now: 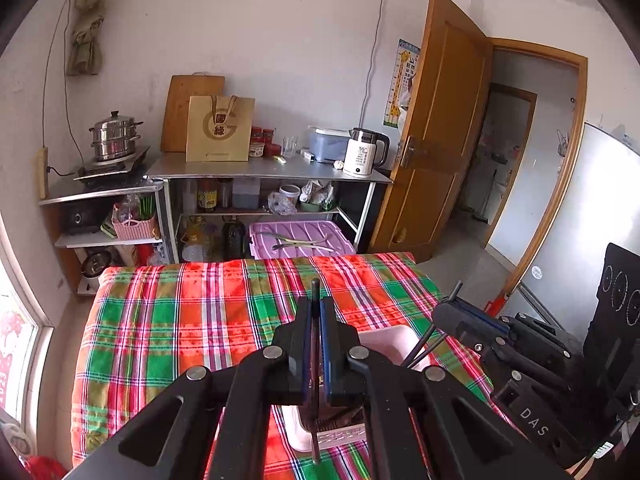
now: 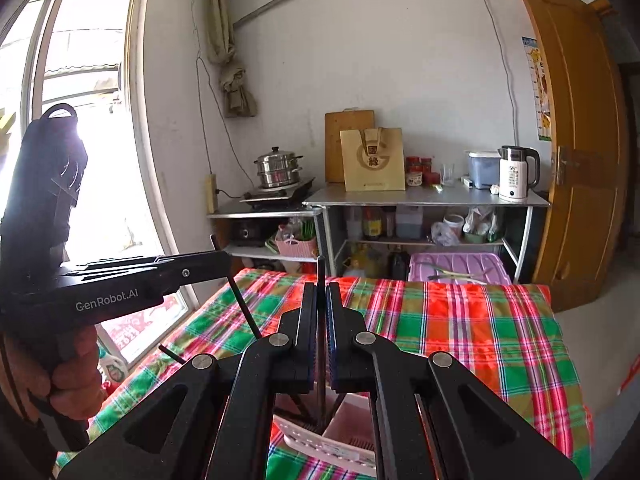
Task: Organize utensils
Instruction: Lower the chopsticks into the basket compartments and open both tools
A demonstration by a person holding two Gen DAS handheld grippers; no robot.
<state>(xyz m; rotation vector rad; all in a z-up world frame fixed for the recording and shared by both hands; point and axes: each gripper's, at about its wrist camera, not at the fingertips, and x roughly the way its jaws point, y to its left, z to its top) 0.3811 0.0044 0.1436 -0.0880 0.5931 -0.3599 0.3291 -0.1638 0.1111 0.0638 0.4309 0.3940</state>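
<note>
Left claw (image 1: 316,312) clamped on chopstick (image 1: 315,292), above pink holder (image 1: 384,342).

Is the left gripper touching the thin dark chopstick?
Touching: left wrist view shows the left gripper clamped on the thin dark chopstick, no gap.

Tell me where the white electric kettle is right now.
The white electric kettle stands at the right end of the metal counter against the far wall, beside the open wooden door and right of a blue-grey container.
</note>
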